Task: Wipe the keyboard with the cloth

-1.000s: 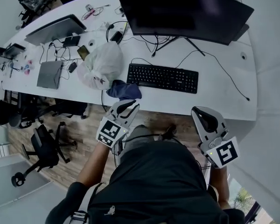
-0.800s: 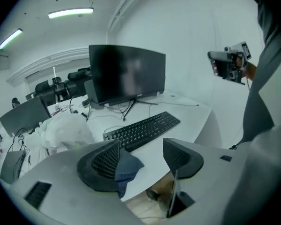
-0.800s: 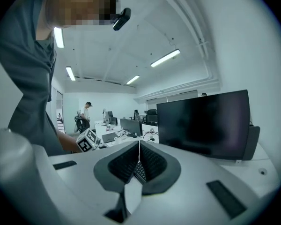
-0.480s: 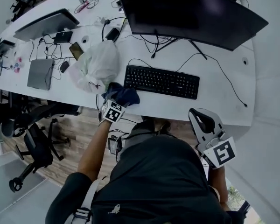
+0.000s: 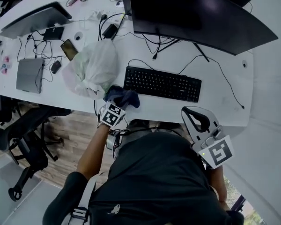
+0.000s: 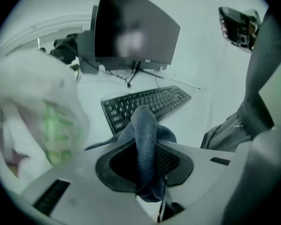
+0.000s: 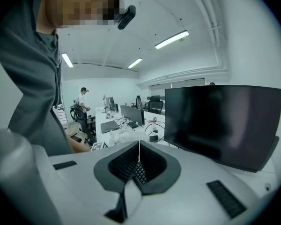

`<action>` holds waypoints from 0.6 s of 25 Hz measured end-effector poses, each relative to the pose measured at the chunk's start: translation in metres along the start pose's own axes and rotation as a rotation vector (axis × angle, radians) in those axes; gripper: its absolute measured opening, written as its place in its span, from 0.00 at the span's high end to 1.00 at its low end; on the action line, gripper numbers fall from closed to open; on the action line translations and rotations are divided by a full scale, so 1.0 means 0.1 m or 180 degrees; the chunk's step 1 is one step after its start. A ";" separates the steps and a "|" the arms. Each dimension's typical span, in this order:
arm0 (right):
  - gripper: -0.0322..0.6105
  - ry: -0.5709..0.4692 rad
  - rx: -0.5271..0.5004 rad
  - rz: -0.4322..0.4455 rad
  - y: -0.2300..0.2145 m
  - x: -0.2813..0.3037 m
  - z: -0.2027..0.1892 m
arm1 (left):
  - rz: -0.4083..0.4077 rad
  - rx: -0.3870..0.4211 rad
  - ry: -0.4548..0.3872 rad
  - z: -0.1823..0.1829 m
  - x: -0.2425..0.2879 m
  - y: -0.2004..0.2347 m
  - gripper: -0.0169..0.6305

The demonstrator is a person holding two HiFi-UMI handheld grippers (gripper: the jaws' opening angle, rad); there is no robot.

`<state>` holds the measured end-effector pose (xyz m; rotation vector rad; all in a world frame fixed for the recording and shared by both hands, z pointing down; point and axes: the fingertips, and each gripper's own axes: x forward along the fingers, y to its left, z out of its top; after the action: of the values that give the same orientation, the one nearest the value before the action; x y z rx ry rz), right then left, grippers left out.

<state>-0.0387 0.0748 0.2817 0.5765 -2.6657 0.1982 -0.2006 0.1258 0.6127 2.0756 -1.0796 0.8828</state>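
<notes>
A black keyboard (image 5: 162, 84) lies on the white desk (image 5: 225, 102) in front of the monitor. The dark blue cloth (image 5: 123, 96) is bunched at the desk's front edge, just left of the keyboard. My left gripper (image 5: 118, 103) has just been closing and is shut on a raised fold of the cloth (image 6: 144, 125), with the keyboard (image 6: 145, 104) beyond it. My right gripper (image 5: 191, 111) hovers off the desk's front edge, below the keyboard's right end. In the right gripper view its tips (image 7: 139, 145) meet with nothing between them.
A white plastic bag (image 5: 96, 67) bulges left of the cloth. A large dark monitor (image 5: 196, 13) on a stand sits behind the keyboard, with cables round it. Two laptops (image 5: 29, 74), a phone (image 5: 69, 49) and office chairs (image 5: 18, 130) are at the left. A person (image 7: 83, 102) stands far off.
The left gripper went from beside my body out to the cloth at the desk edge and closed on it. The right gripper drifted a little left, toward the desk.
</notes>
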 end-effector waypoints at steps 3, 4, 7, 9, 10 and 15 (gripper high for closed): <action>0.94 0.0058 0.0034 -0.0037 -0.12 0.03 -0.01 | 0.0269 0.0204 -0.0416 0.59 -0.10 0.15 0.85; 0.94 0.0056 0.0063 -0.0056 -0.16 0.03 -0.01 | 0.0344 0.0247 -0.0446 0.72 -0.02 0.22 0.85; 0.94 0.0056 0.0051 -0.0069 -0.22 0.00 0.00 | 0.0633 0.0363 -0.0308 0.92 0.39 0.51 0.85; 0.94 0.0108 0.0040 -0.0066 -0.24 -0.03 -0.04 | 0.0795 0.0325 -0.0244 0.95 0.66 0.67 0.85; 0.94 0.0139 0.0046 -0.0063 -0.24 -0.05 -0.08 | 0.0820 0.0227 -0.0276 0.96 0.73 0.69 0.85; 0.94 0.0229 0.0132 -0.0124 -0.31 -0.13 -0.24 | 0.0399 -0.0189 -0.0376 0.66 0.65 0.10 0.86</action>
<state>-0.0061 0.0569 0.2991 0.6220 -2.5843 0.2585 -0.1634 0.0422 0.6279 2.0503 -1.2951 0.7857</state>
